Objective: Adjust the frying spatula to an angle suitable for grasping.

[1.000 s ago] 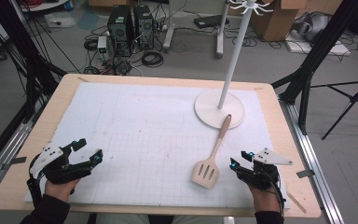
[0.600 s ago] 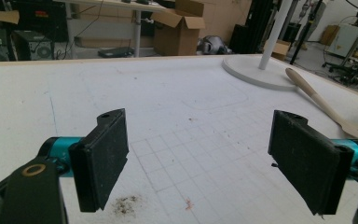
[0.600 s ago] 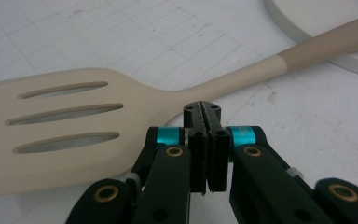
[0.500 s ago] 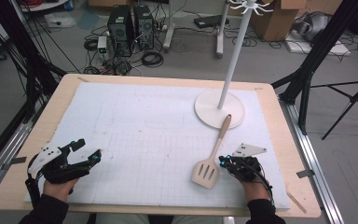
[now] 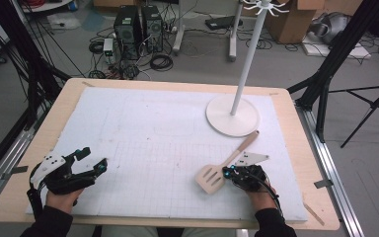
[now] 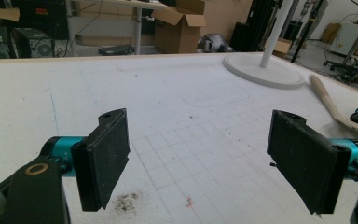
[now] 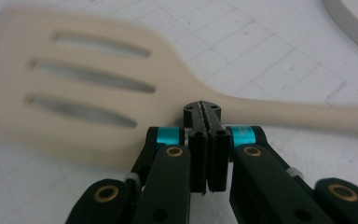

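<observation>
A workshop floor strewn with cables, computer towers (image 5: 138, 27) and cardboard boxes (image 6: 186, 25) lay beyond the wooden worktop (image 5: 301, 143), most of which was covered by a white gridded mat (image 5: 148, 148). On the far right part of the mat stood a white stand (image 5: 233, 114) with a round base and a tall pole. A pale slotted spatula (image 5: 217, 175) lay flat on the mat just in front of that base, its handle pointing up toward the base and its slotted blade toward the person. The right gripper (image 5: 233, 173), held in the person's right hand (image 5: 256, 190) at the near right of the worktop, sat against the spatula where the blade narrowed into the handle; in the right gripper view its fingers (image 7: 207, 154) were pressed together with nothing between them, their tips just at the neck of the spatula (image 7: 93, 88), which lay across the view beyond them. The left gripper (image 5: 94, 160) rested low at the near left corner of the mat, well apart from the spatula, with its fingers (image 6: 105, 158) spread wide over bare mat and holding nothing.
</observation>
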`<control>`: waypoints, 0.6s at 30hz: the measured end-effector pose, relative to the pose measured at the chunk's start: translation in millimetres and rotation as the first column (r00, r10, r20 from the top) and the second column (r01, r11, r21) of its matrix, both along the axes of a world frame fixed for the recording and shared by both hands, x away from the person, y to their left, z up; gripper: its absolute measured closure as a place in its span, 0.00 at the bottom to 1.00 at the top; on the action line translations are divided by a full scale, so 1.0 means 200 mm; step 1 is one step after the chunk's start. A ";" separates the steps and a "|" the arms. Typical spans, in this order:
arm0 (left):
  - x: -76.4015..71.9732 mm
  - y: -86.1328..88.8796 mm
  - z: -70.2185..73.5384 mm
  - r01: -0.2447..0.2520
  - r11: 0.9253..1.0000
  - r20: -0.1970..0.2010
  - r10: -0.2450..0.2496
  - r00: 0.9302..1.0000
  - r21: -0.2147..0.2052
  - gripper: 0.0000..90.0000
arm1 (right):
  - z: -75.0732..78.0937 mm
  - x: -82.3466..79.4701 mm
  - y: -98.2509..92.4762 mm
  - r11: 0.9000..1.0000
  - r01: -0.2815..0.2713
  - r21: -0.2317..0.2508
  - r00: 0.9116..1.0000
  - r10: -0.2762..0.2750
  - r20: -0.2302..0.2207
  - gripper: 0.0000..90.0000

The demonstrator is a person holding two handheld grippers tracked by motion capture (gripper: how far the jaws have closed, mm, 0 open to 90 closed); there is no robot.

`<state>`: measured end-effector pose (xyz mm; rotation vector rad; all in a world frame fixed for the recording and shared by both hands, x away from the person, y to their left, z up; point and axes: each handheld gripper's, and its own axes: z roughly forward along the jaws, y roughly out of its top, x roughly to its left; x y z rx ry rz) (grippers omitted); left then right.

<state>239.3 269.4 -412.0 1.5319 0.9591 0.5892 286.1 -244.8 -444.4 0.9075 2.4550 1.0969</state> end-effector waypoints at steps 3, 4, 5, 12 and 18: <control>0.00 0.00 0.00 0.000 1.000 0.002 0.000 1.000 0.003 0.24 | 0.00 0.00 0.04 1.000 -0.008 -0.010 1.000 0.008 0.002 0.99; 0.00 0.00 0.00 -0.001 1.000 0.002 0.001 1.000 0.001 0.24 | 0.00 0.00 0.05 1.000 -0.001 -0.011 1.000 0.001 -0.002 0.99; 0.00 0.00 0.00 -0.002 1.000 0.003 0.002 1.000 -0.002 0.24 | 0.00 0.00 0.06 1.000 0.001 -0.012 1.000 -0.001 0.000 0.99; 0.00 0.01 0.00 -0.002 1.000 0.002 0.002 1.000 -0.003 0.24 | 0.04 0.03 0.02 0.994 0.102 0.042 0.995 -0.103 0.019 0.99; 0.00 0.00 0.00 0.001 1.000 0.000 -0.001 1.000 -0.005 0.24 | 0.04 0.08 0.05 0.992 0.124 0.030 0.992 -0.125 0.016 0.99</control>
